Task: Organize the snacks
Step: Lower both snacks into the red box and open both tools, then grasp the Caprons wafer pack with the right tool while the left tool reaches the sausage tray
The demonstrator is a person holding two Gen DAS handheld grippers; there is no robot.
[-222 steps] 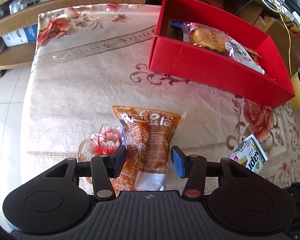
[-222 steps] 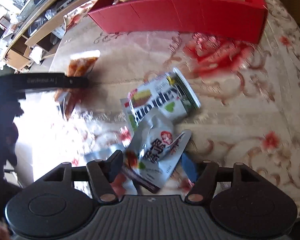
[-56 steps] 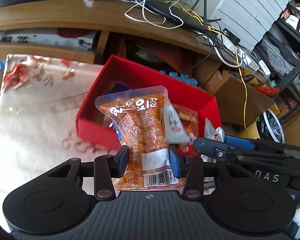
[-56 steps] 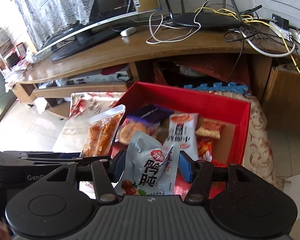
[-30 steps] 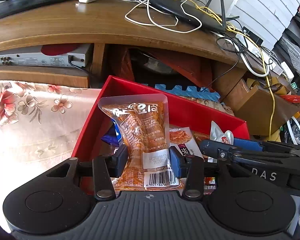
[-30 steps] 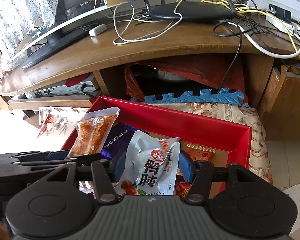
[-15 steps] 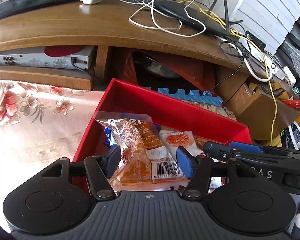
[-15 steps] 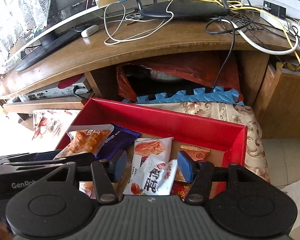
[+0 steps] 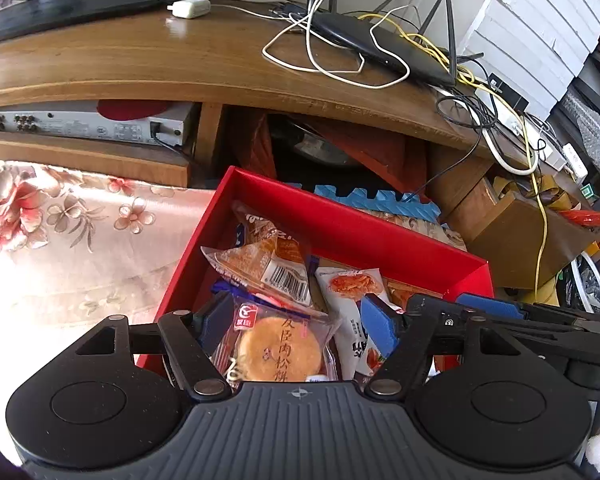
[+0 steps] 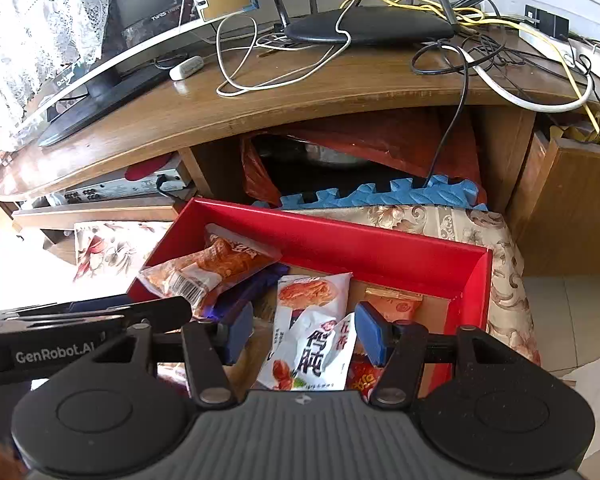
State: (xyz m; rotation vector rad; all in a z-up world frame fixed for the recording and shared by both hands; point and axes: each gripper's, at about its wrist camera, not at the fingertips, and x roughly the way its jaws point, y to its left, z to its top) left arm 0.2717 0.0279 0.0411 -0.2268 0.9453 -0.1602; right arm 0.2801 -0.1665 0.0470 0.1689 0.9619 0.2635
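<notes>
I see both packets down in the red box (image 9: 340,216), and that is the change that matters. A second ago my left gripper (image 9: 296,324) had the orange snack packet (image 9: 260,260) pinched upright over the box; its fingers have just been opening, and the packet now lies flat inside the box near the far left corner, barcode up, clear of both pads. Between those fingers I see only a round pastry packet (image 9: 278,348) lying lower in the box, with neither pad pressing on it, so the left gripper holds nothing.

On my right gripper (image 10: 304,336) the silver-white packet (image 10: 316,352) that stood gripped a second ago has slumped onto the other snacks. It lies between the blue pads with a gap on each side, so the fingers stand part open and empty. Beside it lie a white packet with a red picture (image 10: 312,292) and an orange sachet (image 10: 392,300) against the right wall.

By my reading, this delivery is done: two snacks are moved from the floral cloth surface (image 9: 80,240) into the box. The green-and-white packet that lay on the cloth seven seconds ago is not in either view now, so I cannot tell whether it is still out there. If it is, I judge the next move to be lifting both grippers clear of the box without dragging a wrapper along.
</notes>
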